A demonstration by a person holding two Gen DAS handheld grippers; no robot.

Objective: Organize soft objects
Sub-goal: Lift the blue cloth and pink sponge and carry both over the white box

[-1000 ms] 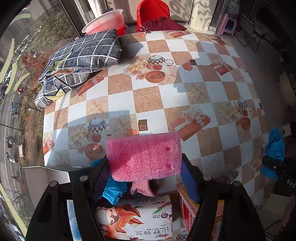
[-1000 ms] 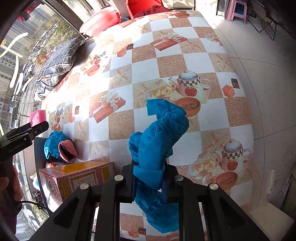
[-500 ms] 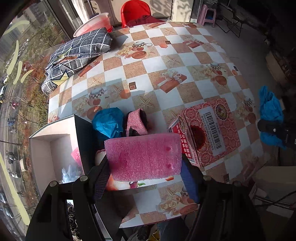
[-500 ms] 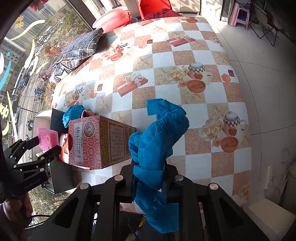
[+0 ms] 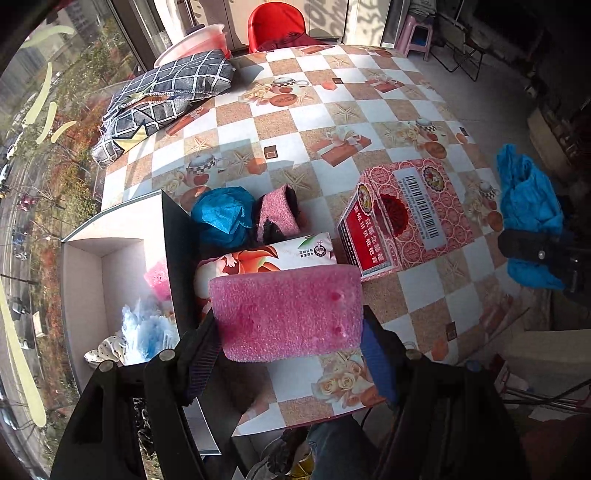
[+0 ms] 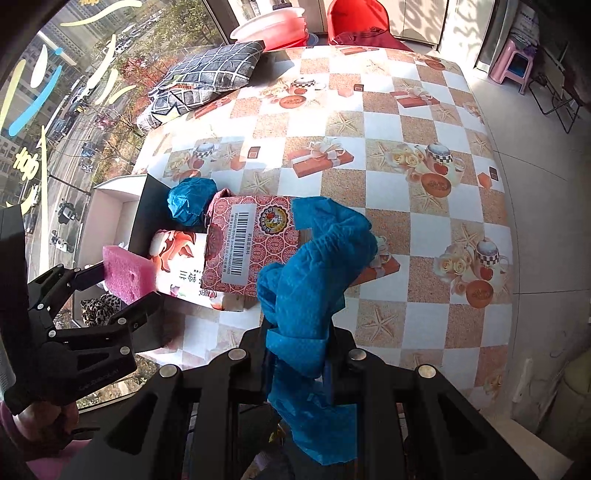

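Between my left gripper's (image 5: pixel 290 325) jaws: pink rectangular foam block (image 5: pixel 286 312), clamped. Right gripper (image 6: pixel 299 354): pinching crumpled blue cloth (image 6: pixel 314 266). Left of both, white open box (image 5: pixel 85 266) part-filled; two soft items ahead unsorted.

Two grippers: left gripper (image 5: pixel 288 328) and right gripper (image 6: pixel 295 339). Two pink foam blocks, one clamped (image 5: pixel 286 312), one in the open box (image 5: pixel 157 275). Two blue cloth bundles (image 6: pixel 314 266) (image 5: pixel 221 214). Two printed cartons (image 5: pixel 406 214) (image 5: pixel 266 258). Two checked cushions (image 5: pixel 173 81) (image 5: pixel 136 123). One red chair (image 5: pixel 275 24). Perhaps three or four small items in that open box (image 5: pixel 85 266); too cluttered to count surely.
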